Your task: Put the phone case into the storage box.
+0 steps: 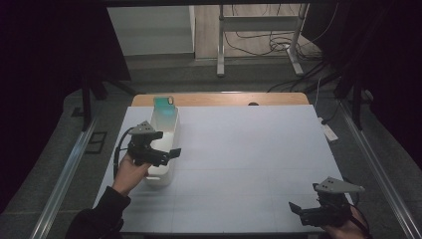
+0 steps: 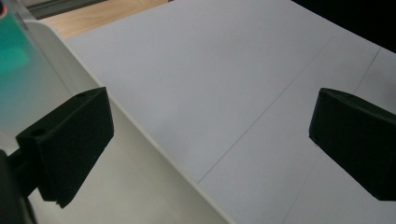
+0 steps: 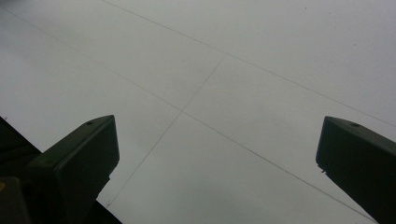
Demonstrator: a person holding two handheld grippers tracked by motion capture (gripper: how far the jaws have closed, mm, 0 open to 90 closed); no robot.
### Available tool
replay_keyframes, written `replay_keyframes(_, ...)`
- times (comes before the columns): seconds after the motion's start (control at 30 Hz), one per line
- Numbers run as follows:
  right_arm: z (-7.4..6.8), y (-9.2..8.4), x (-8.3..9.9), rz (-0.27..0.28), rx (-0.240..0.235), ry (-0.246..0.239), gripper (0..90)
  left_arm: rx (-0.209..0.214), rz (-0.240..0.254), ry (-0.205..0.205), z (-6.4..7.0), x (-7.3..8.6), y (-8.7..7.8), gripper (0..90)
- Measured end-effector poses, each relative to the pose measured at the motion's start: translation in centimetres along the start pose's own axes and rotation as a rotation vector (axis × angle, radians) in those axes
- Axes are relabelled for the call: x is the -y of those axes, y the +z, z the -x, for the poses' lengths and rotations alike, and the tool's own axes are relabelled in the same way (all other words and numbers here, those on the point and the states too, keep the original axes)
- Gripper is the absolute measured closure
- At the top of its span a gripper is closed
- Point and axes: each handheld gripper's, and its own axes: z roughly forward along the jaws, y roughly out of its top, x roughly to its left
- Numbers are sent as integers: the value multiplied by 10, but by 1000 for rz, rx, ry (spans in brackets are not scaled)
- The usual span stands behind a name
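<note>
White box (image 1: 165, 149) sits on the left side of the big white table (image 1: 249, 159). It is long and thin, and it runs away from the person. At its far end stands a green thing (image 1: 163, 103), right by the wooden edge of the table. The left gripper (image 1: 166, 155) hangs over the near end of the box. Its jaws are wide open and hold nothing. In the left gripper view, one jaw is over the box (image 2: 140, 186) and the other is over the table (image 2: 210, 84). The right gripper (image 1: 298, 211) is far off, at the near right corner. Its jaws are wide open too, with bare table (image 3: 210, 70) between them.
</note>
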Motion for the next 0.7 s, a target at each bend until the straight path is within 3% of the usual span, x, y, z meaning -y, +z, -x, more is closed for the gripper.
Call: replay_keyframes(0.7,0,0,0,5,-2,1,0,7,18,14,16,12,-14,5)
